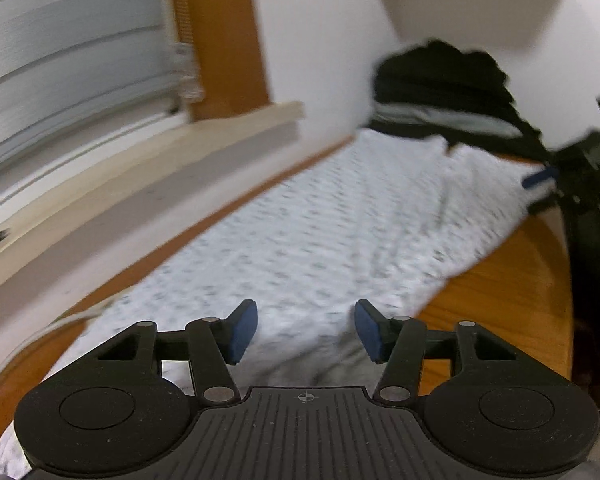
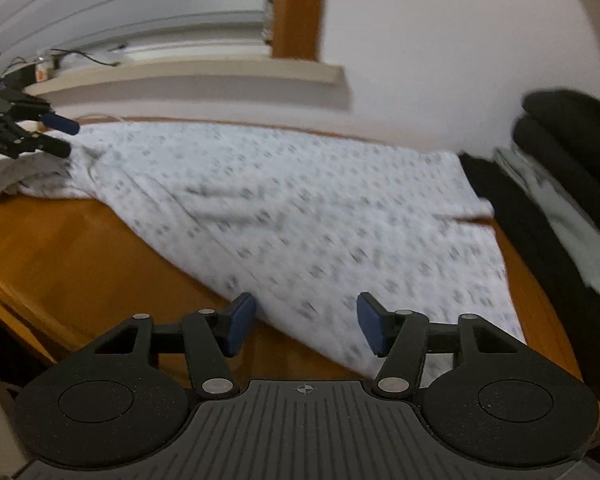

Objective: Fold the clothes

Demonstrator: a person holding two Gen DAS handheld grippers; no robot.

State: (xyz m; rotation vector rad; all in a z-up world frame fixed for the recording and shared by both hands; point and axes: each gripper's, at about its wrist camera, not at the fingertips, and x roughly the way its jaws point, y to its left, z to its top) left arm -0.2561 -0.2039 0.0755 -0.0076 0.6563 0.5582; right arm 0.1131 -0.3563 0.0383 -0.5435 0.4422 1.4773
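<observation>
A white garment with a small grey pattern (image 1: 340,220) lies spread flat along the wall on a wooden table (image 1: 508,280). My left gripper (image 1: 306,330) hovers over one end of it, open, with nothing between the blue pads. In the right wrist view the same garment (image 2: 300,208) stretches across the table (image 2: 80,260). My right gripper (image 2: 306,324) is open above its near edge, and nothing is pinched. Each gripper shows small in the other's view: the right one (image 1: 548,188) at the far end of the cloth, the left one (image 2: 60,134) at the crumpled left end.
A stack of folded dark and pale clothes (image 1: 440,84) (image 2: 560,160) sits at the garment's far end against the white wall. A window sill (image 1: 160,168) with blinds runs along the table's back. Bare wood shows in front of the cloth.
</observation>
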